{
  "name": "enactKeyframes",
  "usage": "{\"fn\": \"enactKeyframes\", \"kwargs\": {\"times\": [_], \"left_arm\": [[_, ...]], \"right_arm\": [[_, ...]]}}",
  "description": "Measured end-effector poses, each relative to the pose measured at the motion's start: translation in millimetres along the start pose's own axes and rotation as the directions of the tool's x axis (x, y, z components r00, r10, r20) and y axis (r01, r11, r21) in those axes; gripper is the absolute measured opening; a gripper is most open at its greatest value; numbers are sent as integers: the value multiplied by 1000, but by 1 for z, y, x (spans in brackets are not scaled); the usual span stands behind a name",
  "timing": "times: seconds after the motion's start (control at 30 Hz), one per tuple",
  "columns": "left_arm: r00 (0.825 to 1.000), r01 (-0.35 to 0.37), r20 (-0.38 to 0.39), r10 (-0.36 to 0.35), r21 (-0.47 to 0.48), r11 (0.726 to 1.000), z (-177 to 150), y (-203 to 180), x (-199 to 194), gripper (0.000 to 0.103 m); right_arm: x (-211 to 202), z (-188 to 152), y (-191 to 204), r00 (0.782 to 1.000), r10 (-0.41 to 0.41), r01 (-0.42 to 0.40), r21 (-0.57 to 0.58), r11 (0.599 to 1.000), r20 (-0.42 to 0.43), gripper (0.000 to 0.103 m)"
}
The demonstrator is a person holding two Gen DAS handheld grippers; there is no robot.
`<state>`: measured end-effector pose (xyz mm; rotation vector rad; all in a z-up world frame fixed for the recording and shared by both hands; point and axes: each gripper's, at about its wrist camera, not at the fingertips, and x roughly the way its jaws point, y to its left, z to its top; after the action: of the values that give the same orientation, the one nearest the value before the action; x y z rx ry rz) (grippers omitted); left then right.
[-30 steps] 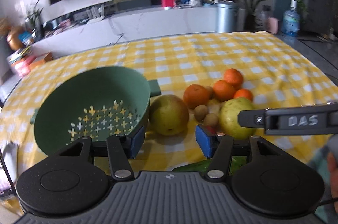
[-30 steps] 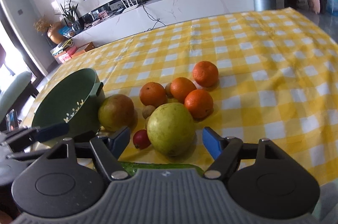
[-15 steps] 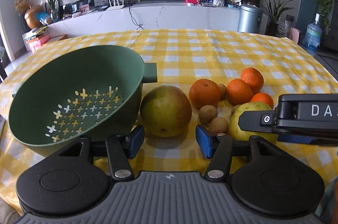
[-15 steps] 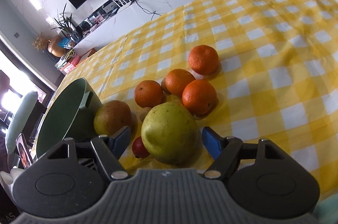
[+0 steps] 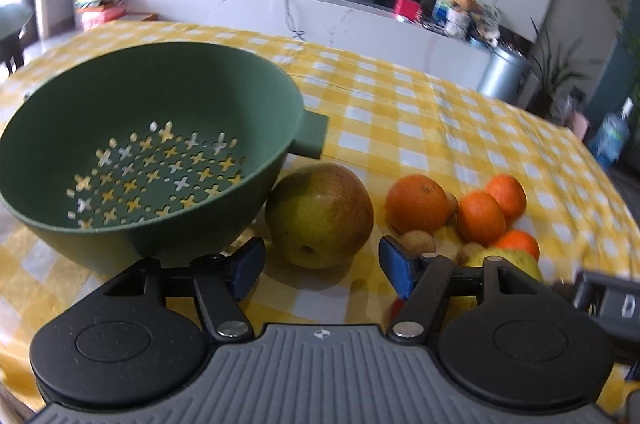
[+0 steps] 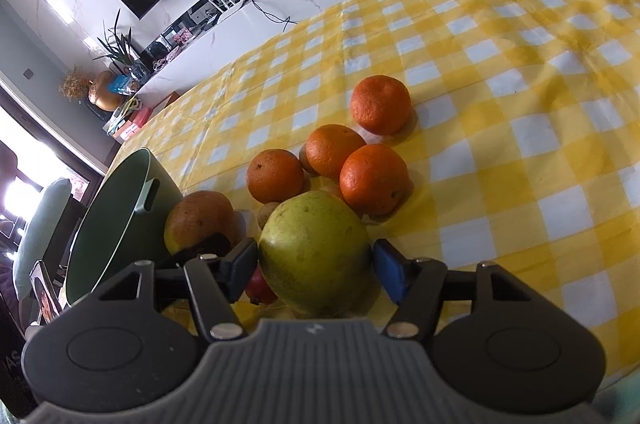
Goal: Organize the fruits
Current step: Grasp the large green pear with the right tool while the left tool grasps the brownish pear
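Over on the left sits a green strainer bowl (image 5: 152, 160), empty, its handle tab pointing toward the fruit. Touching its side is a brownish-green pear (image 5: 319, 214). The left claw (image 5: 322, 266) hangs just short of that pear with its blue pads spreading wider, nothing between them yet; the pear lies ahead of the gap.

Next along comes the cluster: 4 tangerines (image 6: 376, 178), a few small brown round fruits (image 5: 418, 242) tucked among them, and a little red fruit (image 6: 260, 288) half hidden low down. In front of them is a big yellow-green pear (image 6: 316, 252), and the right claw (image 6: 314, 270) has its pads on either side of it and closing in. The left pad looks to be at the skin; the right pad seems a hair off, so I would not call it gripped yet.

My guess is that this is the pick-up step, both hands going for a pear at once. Next the right needs to finish its squeeze and lift cleanly without nudging the tangerines; the left needs to slide forward around its pear, then pinch. Both would go into the bowl.

The bench (image 6: 520, 84) wears a yellow-and-white checked cloth. Behind it runs a long white counter under a wall television, with potted plants and a metal bin.
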<state>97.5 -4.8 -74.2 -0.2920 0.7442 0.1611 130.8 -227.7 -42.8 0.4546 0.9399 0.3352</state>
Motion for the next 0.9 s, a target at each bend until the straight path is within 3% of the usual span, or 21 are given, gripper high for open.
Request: {"fn": "enactKeyframes", "kwargs": {"times": [0.17,0.43,0.63,0.9], "left_arm": [[1000,14,-5,-15,-107,994,7,13,2,83],[996,84,-20,-88,-178,980,13,21,11,83],[993,109,-22,-116,-206,972,17,24,14,73],[992,114,-26,-120,-172,978,16,22,10,72]], "right_arm": [[1,1,0,1000,0,0,0,1000,0,63],[3,2,0,1000,-7,7,-12,1000,1,63],[4,0,2,1000,-15,15,-31,999,5,62],[4,-1,5,1000,-24,25,-61,998,11,61]]}}
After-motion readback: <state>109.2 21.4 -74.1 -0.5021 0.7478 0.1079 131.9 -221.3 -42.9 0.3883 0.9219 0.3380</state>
